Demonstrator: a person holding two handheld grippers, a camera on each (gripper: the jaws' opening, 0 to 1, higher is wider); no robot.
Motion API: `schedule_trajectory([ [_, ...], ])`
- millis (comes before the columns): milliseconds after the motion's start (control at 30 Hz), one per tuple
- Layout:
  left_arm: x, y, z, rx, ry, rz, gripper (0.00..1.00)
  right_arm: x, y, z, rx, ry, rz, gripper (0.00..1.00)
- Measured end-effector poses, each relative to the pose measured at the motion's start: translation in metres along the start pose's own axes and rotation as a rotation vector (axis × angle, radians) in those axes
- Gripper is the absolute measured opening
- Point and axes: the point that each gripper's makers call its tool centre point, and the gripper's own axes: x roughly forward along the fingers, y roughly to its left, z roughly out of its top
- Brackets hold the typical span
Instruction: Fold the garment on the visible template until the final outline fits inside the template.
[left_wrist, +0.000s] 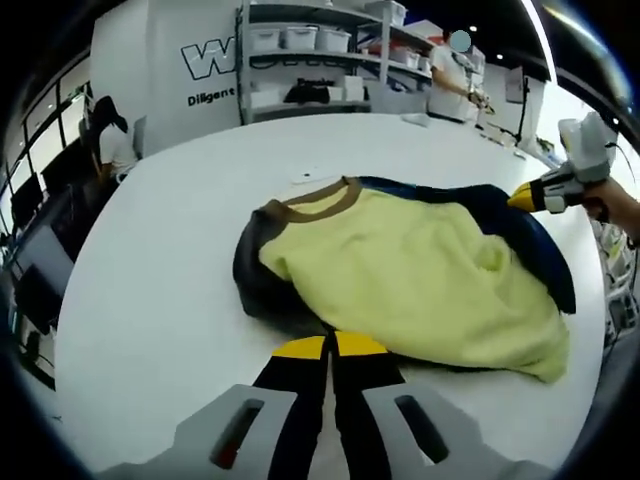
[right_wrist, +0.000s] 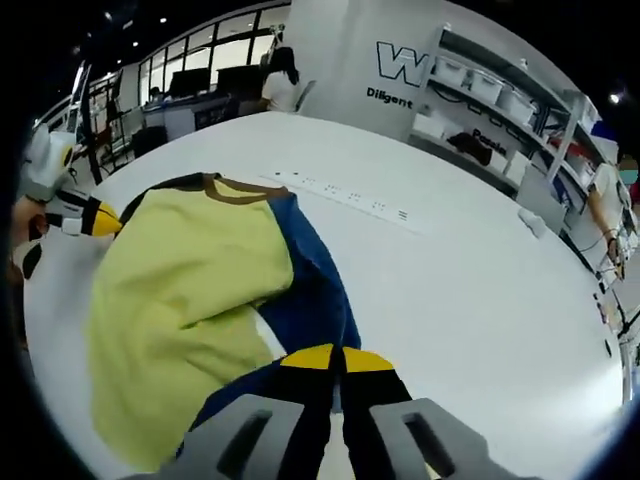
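Left gripper (left_wrist: 330, 347) has its yellow-tipped jaws drawn together at the near edge of the garment (left_wrist: 410, 275); whether any cloth is pinched between them cannot be determined. Right gripper (right_wrist: 338, 358) likewise has its jaws brought together over the dark blue part of the garment (right_wrist: 190, 290), and a hold on the fabric cannot be confirmed either.

The garment is a yellow sweatshirt with dark blue sleeves and a brown collar (left_wrist: 318, 203). It lies crumpled, partly folded over itself, on the white counter (left_wrist: 150, 300). A template outline cannot be made out on the counter in either view.

Containers: white bins (left_wrist: 300, 38) stand on the shelving (left_wrist: 330, 60) behind the counter; their contents are hidden.

In the left gripper view, the right gripper (left_wrist: 527, 197) enters from the right, held by a hand (left_wrist: 612, 205), its tip at the blue sleeve. In the right gripper view, the left gripper (right_wrist: 100, 222) enters from the left, its tip at the yellow edge of the garment.

The right gripper view also shows a row of small marks (right_wrist: 345, 197) on the counter (right_wrist: 470, 300) beyond the collar, too small to read. A person (right_wrist: 280, 85) sits at desks in the background.
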Motion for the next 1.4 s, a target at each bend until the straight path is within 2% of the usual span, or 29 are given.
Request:
schedule_trajectory([
  [133,-0.004,0.006,-0.003,0.015,0.012,-0.004,0.03,0.001,-0.018,-0.001,-0.038,0.021,-0.038,0.0],
  [433,-0.007,0.019,-0.004,0.016,0.025,-0.039,0.04,0.011,-0.041,-0.002,-0.101,0.061,-0.081,0.0],
  [600,-0.011,0.029,-0.003,0.053,0.046,-0.049,0.04,0.019,-0.054,-0.004,-0.124,0.091,-0.098,0.0],
  [833,-0.016,0.041,-0.008,0.074,0.074,-0.05,0.04,0.028,-0.064,-0.009,-0.135,0.133,-0.101,0.0],
  [867,-0.018,0.045,-0.009,0.081,0.082,-0.056,0.05,0.03,-0.066,-0.009,-0.161,0.143,-0.108,0.0],
  [1033,-0.021,0.052,-0.01,0.06,0.092,-0.072,0.05,0.038,-0.069,-0.009,-0.154,0.161,-0.11,0.0],
  [1200,-0.025,0.061,-0.011,0.074,0.105,-0.064,0.05,0.042,-0.072,-0.011,-0.143,0.175,-0.115,0.0],
  [1333,-0.029,0.077,-0.011,0.043,0.096,-0.031,0.06,0.042,-0.073,-0.012,-0.145,0.181,-0.122,0.0],
  [1367,-0.03,0.086,-0.011,0.022,0.097,0.006,0.05,0.042,-0.074,-0.012,-0.147,0.181,-0.127,0.0],
  [1400,-0.031,0.09,-0.012,0.025,0.101,0.01,0.05,0.042,-0.075,-0.012,-0.147,0.182,-0.129,0.0],
])
